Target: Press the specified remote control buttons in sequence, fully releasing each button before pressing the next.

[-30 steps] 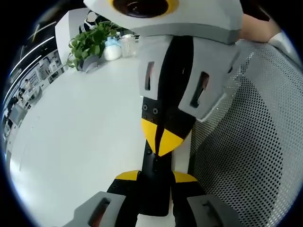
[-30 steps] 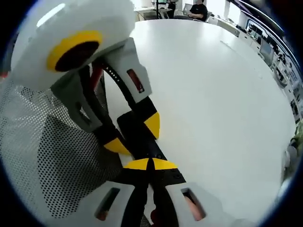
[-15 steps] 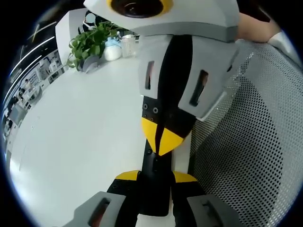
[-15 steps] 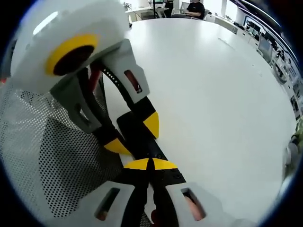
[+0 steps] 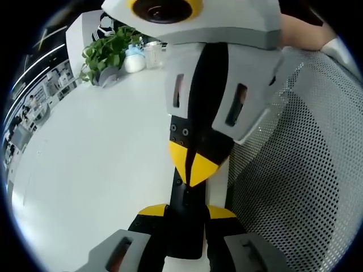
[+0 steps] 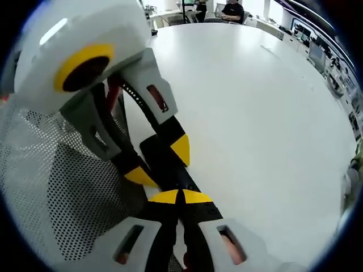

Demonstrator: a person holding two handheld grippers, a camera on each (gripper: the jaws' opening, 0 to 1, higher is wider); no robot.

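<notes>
White worktop (image 5: 85, 158) spreads from 7 to 11 o'clock in the left gripper view, with a perforated mesh surface (image 5: 300, 170) from 2 to 5 o'clock. At 6 o'clock the left claw (image 5: 187, 212) holds its yellow tips apart, clamped on either side of the black remote control (image 5: 184, 241), whose lower end is cut off by the frame. The right claw (image 5: 193, 167) comes down from 12 o'clock, its tips pinched together on the remote's face and covering whichever button lies beneath. A potted plant (image 5: 108, 54) and pale containers (image 5: 136, 59) stand at 11 o'clock.

In the right gripper view the right claw (image 6: 180, 197) rises from 6 o'clock, its tips closed with nothing between them, resting on the remote control (image 6: 173, 173). The left claw (image 6: 160, 162) reaches in from 10 o'clock and grips the remote's sides. The remote's buttons are too dark to make out. Mesh (image 6: 51, 187) lies at 8 o'clock and worktop (image 6: 255, 113) at 2 o'clock, and a seated person (image 6: 232, 10) is small at 12 o'clock.
</notes>
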